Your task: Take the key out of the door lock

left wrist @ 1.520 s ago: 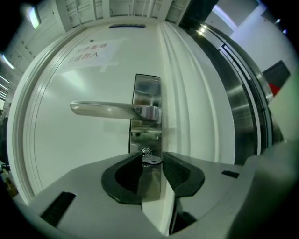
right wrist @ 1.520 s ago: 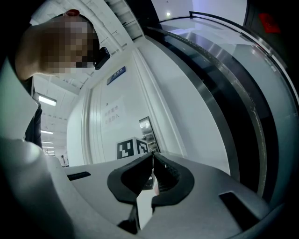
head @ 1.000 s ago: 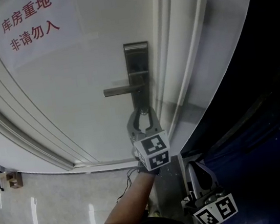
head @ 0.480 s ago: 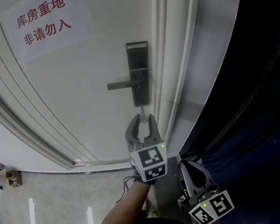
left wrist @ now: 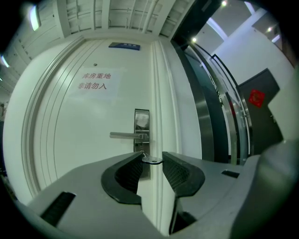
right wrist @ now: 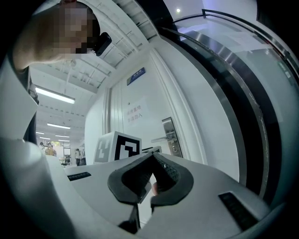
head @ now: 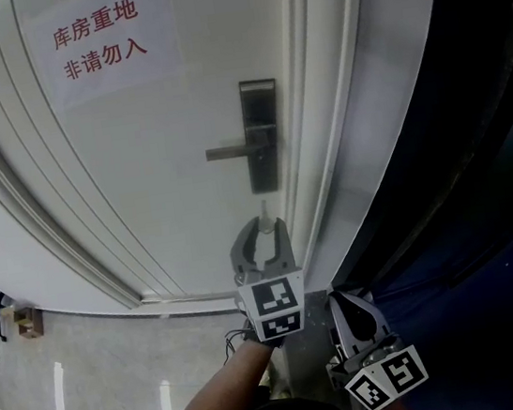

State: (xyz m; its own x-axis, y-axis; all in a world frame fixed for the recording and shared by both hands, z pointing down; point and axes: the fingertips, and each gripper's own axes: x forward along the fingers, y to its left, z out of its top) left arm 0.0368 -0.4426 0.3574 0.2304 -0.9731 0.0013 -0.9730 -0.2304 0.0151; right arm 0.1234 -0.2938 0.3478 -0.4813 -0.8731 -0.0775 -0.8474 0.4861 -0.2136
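My left gripper (head: 260, 230) is held a little way off the white door (head: 138, 169), below the steel lock plate (head: 262, 132) and its lever handle (head: 228, 152). In the left gripper view its jaws (left wrist: 152, 157) are shut on a small silver key (left wrist: 152, 160), which lies flat across the tips, free of the lock plate (left wrist: 141, 122). My right gripper (head: 352, 312) hangs low by the door frame, away from the lock. Its jaws (right wrist: 153, 156) meet at the tips with nothing between them.
A paper sign with red characters (head: 99, 39) is stuck on the door's upper part. A dark glass panel (head: 485, 214) runs along the right of the door frame. Pale polished floor (head: 92, 383) lies below left. The left gripper's marker cube (right wrist: 117, 145) shows in the right gripper view.
The left gripper has drawn back from the bottom of the lock plate, with the key in its tips. A gap now shows between it and the plate. The right gripper has hardly moved.
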